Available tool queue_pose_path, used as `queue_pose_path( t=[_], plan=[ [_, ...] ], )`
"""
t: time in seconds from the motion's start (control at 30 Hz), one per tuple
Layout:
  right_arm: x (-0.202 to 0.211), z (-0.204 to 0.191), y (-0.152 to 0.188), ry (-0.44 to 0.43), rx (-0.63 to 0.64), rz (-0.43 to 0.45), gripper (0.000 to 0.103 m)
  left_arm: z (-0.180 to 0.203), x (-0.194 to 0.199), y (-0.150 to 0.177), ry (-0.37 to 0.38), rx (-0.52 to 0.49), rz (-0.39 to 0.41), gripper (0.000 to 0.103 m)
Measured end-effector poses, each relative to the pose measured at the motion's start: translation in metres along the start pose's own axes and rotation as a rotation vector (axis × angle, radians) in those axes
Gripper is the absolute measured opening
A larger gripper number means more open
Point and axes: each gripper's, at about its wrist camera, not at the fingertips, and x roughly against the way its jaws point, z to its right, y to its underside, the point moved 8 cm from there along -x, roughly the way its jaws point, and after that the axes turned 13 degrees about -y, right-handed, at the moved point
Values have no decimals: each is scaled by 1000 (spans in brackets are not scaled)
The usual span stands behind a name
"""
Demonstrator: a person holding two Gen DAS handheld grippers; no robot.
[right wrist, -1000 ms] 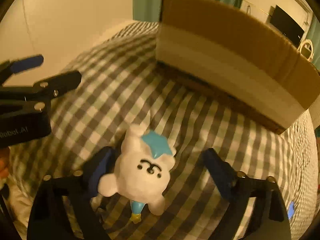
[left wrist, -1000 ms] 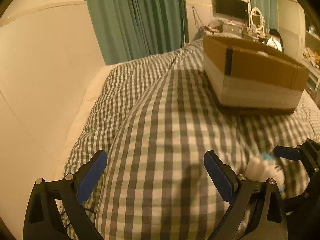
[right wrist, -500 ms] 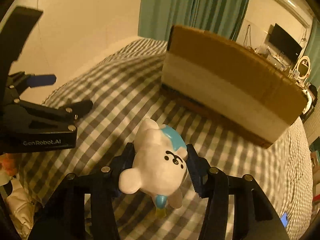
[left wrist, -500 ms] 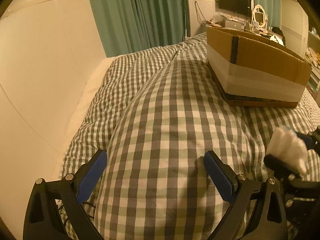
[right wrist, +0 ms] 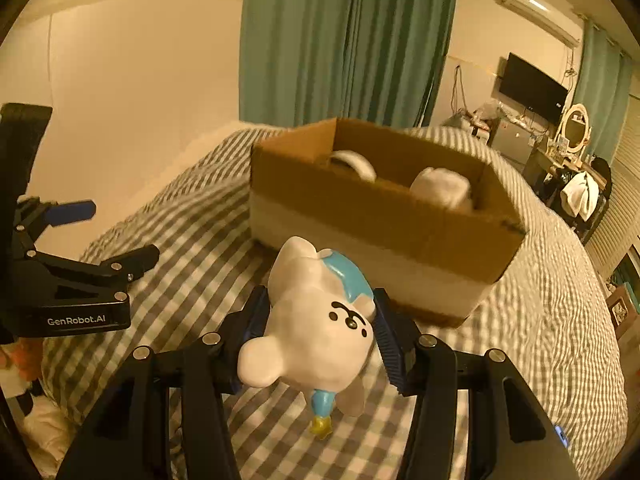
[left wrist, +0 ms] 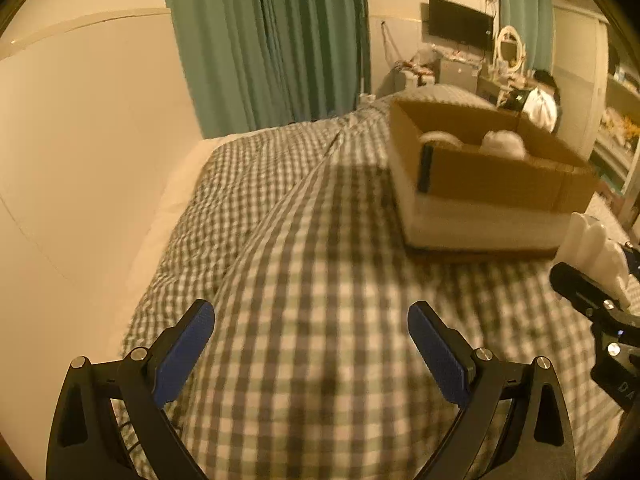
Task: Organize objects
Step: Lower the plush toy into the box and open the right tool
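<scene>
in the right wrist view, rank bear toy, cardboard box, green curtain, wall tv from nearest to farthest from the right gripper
1. bear toy, between the right gripper fingers
2. cardboard box, ahead on the bed
3. green curtain, behind the box
4. wall tv, far right

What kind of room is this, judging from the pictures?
Most likely a bedroom. A bed with a checked duvet fills the foreground, green curtains hang behind it, and a wall television and a vanity mirror stand at the far side.
</scene>
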Motion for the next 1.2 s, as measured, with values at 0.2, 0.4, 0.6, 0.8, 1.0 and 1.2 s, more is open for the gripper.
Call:
queue_pose_path(
  t=[0.2,0.4,0.6,0.8,1.0,1.2],
  plan=[
    [21,7,-27,25,17,64,51,9,17,-45,11,5,74,100],
    [41,23,-64,69,66,118,51,21,29,-96,8,-26,144,100],
    [46,40,-97,80,89,137,51,33,32,-133,23,-29,181,100],
    [30,48,-105,69,87,114,51,47,18,-150,24,-56,189,100],
    [5,75,-104,53,47,83,51,64,5,-170,39,-89,219,100],
    [-16,104,-102,30,7,45,51,84,-20,-182,48,-121,195,100]
  ],
)
